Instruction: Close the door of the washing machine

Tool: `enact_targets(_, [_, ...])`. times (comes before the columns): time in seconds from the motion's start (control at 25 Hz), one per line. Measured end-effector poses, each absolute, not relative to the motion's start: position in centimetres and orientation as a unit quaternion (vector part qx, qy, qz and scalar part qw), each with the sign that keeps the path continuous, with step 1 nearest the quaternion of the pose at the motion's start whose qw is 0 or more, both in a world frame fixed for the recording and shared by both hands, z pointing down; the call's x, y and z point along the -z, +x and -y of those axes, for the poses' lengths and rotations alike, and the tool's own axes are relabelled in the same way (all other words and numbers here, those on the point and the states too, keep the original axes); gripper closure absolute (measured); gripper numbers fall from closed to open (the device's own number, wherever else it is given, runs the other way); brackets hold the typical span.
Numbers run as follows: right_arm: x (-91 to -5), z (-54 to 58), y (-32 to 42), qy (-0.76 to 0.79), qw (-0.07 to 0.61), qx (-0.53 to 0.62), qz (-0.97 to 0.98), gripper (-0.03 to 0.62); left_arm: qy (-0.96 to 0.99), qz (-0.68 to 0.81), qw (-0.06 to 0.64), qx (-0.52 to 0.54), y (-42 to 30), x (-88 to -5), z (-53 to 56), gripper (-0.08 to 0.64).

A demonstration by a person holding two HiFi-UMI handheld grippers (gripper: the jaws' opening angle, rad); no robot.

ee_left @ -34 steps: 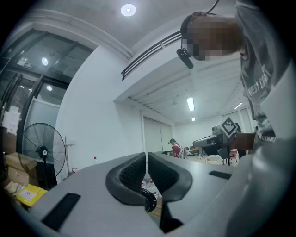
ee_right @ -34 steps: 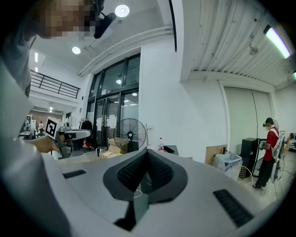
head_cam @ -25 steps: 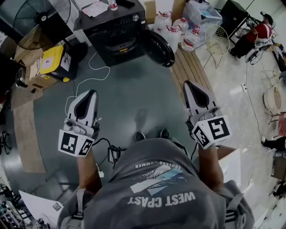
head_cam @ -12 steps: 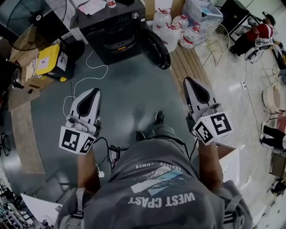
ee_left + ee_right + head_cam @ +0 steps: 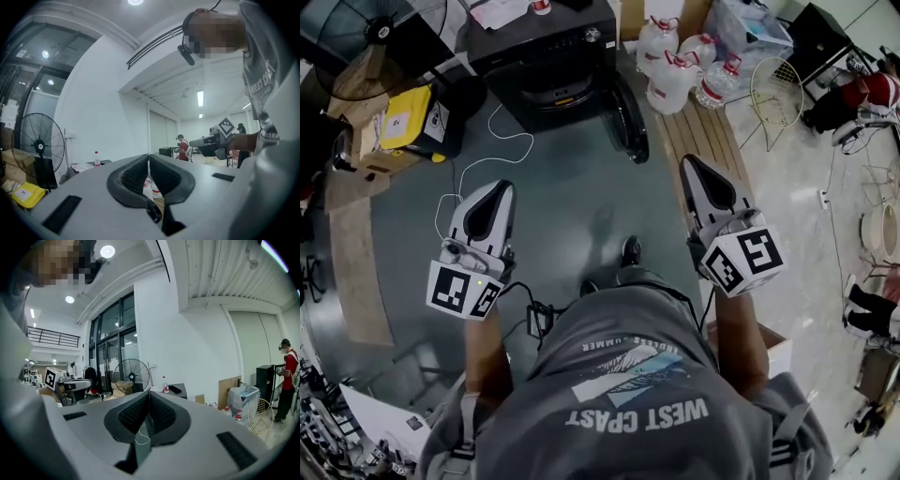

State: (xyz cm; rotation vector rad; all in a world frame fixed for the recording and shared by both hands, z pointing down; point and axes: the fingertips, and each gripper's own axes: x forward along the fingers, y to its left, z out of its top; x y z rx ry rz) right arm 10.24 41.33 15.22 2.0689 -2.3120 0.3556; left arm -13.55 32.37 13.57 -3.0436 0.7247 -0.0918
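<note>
- the grey floor (image 5: 572, 206) fills the middle of the head view, with paler tiles off to the right.
- the washing machine (image 5: 548, 61) stands at the far end of that floor, dark, its front facing the person.
- a standing fan (image 5: 380, 33) is to the left of the machine, at the far left corner.
- the door (image 5: 628, 117) of the machine is open, swung out on the machine's right side toward the near side, and seen almost edge-on (a dark round shape).
- a strip of wooden planks (image 5: 703, 141) lies on the floor just right of the door.
- the left gripper (image 5: 499, 186) is held near the person at the left, pointing toward the machine and well apart from it; its own view shows its jaws pressed together with nothing between them.
- the right gripper (image 5: 686, 160) is held at the right, nearer the door but clear of it; its jaws are likewise together and empty.
- several large water bottles (image 5: 675, 75) with red caps stand in a cluster to the right of the machine, at the far end of the planks.
- a yellow box (image 5: 408, 117) sits left of the machine, below the fan.
- a thin white cable (image 5: 487, 159) loops over the floor between the machine and the left gripper.
</note>
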Motion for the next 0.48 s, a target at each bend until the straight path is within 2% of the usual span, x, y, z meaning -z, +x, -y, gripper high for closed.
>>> enact_targets(0.48, [-16.4, -35.4, 16.1, 0.611, 0.006, -0.127, 0.781, 0.563, -0.957, -0.285, 0.007, 0.044, -7.3, -14.4, -29.5, 0.531])
